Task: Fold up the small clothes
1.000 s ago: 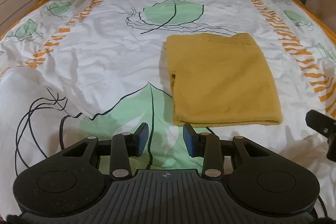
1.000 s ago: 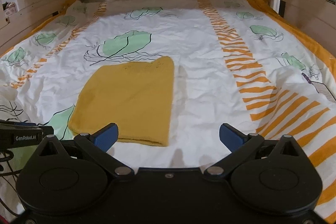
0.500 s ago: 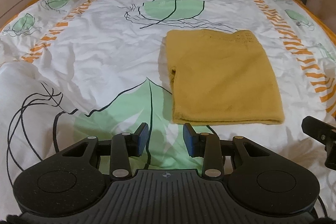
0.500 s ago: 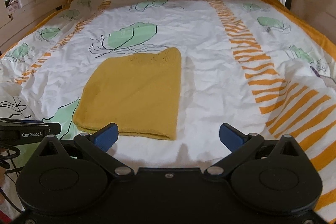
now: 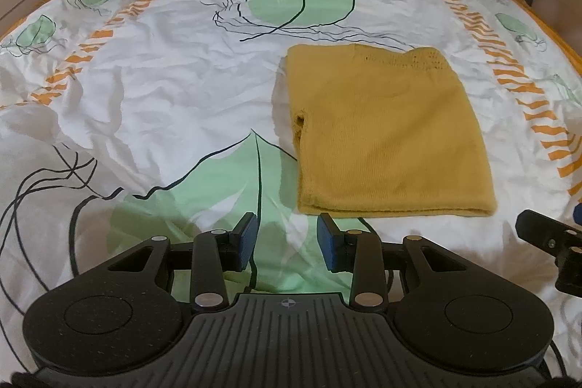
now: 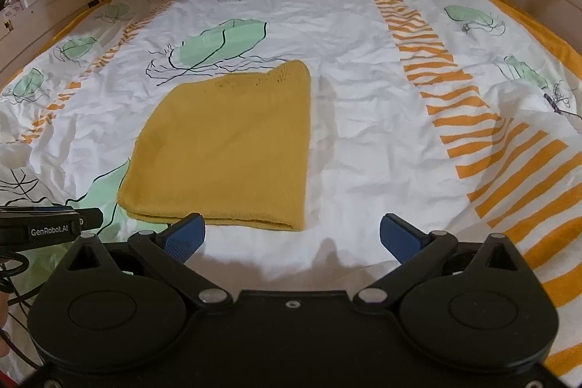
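- The folded yellow garment [image 5: 389,137] lay flat on the leaf-printed bedsheet [image 5: 174,90].
- Left gripper [image 5: 287,239], narrowly parted and empty, hovered near the garment's nearest edge.
- Right gripper [image 6: 291,235] gaped wide, empty, beside that edge.

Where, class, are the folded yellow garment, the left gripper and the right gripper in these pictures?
folded yellow garment [image 6: 225,148]: right wrist view, middle of its top layer.
left gripper [image 5: 287,239]: left wrist view, gap midway between its blue fingertips.
right gripper [image 6: 291,235]: right wrist view, midway between its wide-open fingertips.
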A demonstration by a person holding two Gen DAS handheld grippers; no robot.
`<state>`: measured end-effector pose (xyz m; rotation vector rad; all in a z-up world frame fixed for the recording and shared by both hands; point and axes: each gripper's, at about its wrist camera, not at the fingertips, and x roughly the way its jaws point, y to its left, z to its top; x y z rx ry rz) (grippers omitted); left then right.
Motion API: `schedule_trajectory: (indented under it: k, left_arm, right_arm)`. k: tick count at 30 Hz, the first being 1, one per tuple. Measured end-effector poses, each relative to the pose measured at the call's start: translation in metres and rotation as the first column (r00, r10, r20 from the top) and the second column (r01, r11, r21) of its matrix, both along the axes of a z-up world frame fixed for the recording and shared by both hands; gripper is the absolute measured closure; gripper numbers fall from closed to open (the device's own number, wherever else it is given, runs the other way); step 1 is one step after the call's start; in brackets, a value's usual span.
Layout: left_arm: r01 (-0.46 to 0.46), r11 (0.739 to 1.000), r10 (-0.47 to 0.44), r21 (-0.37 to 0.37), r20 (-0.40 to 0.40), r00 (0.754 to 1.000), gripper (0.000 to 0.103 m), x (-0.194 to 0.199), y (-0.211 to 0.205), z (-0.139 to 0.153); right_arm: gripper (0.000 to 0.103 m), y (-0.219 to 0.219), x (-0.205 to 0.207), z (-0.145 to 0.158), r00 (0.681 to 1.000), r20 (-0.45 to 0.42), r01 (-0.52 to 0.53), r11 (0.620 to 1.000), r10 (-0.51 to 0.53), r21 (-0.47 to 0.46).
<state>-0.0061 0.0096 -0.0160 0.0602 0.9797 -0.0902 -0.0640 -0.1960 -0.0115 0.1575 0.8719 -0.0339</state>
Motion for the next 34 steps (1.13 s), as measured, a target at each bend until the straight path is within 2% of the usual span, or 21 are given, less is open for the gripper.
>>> schedule_trajectory:
  k: [34]
  left_arm:
    - [-0.039,0.999,0.039,-0.011,-0.032,0.999,0.068,0.023,0.019,-0.010]
  right_arm:
    - [0.001,-0.010,0.028,-0.020,0.994,-0.099,0.042,0.999,-0.039,0.033]
